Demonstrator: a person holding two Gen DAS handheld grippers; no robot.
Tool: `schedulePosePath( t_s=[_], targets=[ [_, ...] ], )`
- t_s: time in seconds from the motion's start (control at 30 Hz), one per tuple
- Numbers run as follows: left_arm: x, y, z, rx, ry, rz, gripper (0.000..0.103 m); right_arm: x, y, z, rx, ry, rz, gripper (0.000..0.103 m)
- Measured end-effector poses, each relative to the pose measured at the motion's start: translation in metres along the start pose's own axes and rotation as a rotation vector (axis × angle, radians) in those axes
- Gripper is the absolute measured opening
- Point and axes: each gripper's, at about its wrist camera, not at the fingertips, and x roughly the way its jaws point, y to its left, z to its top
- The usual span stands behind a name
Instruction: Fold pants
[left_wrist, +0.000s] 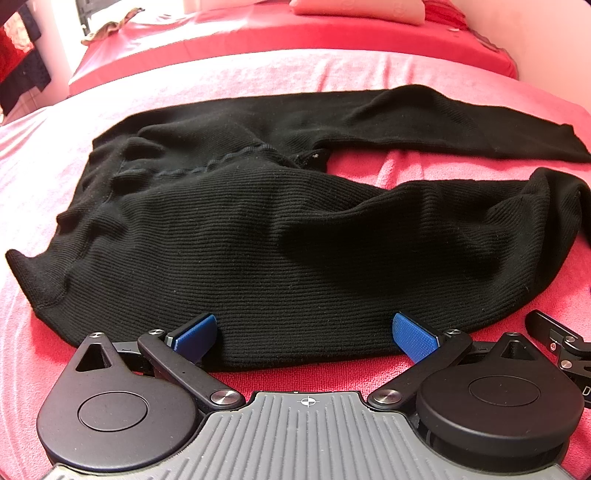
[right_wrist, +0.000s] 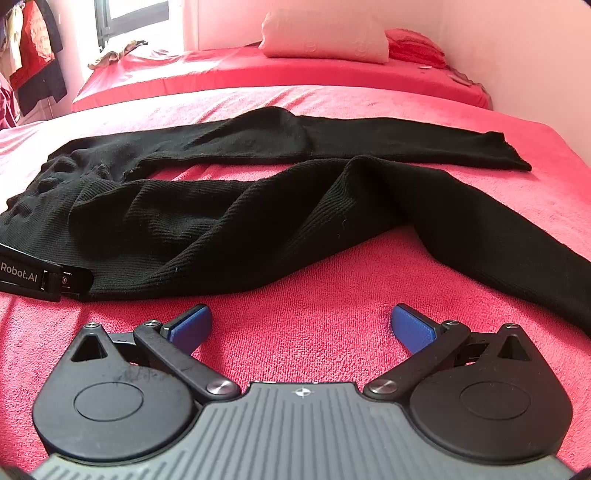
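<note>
Black ribbed pants (left_wrist: 280, 236) spread on the red bed (right_wrist: 295, 325), legs running right, near leg rumpled; left gripper (left_wrist: 303, 334) jaws wide open at the near hem; right gripper (right_wrist: 301, 325) jaws open over bare bedcover nearby

Matt ribbed-knit pants (left_wrist: 295, 240) on terry cover (right_wrist: 314, 332)

1 pants (left_wrist: 280, 236), 2 claws, 1 pillow (right_wrist: 325, 37)
</note>
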Motion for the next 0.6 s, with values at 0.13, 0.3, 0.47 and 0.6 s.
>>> schedulePosePath(
  t_s=[0.13,0.3,0.47,0.6],
  targets=[
    [0.000,0.000,-0.001,0.000,-0.010,-0.002,0.103,-0.001,0.001,-0.002,0.000,-0.018,0.000,0.103],
    [-0.001,0.001,-0.003,0.014,-0.021,-0.013,0.103,-0.002,0.001,-0.008,-0.006,-0.052,0.003,0.103],
    [-0.019,0.010,-0.003,0.025,-0.061,-0.079,0.103,-0.008,-0.010,-0.008,-0.015,-0.037,0.060,0.103],
    [-0.038,0.025,0.007,-0.009,-0.188,-0.101,0.103,-0.020,-0.064,-0.003,0.219,-0.056,0.154,0.103]
  ],
)
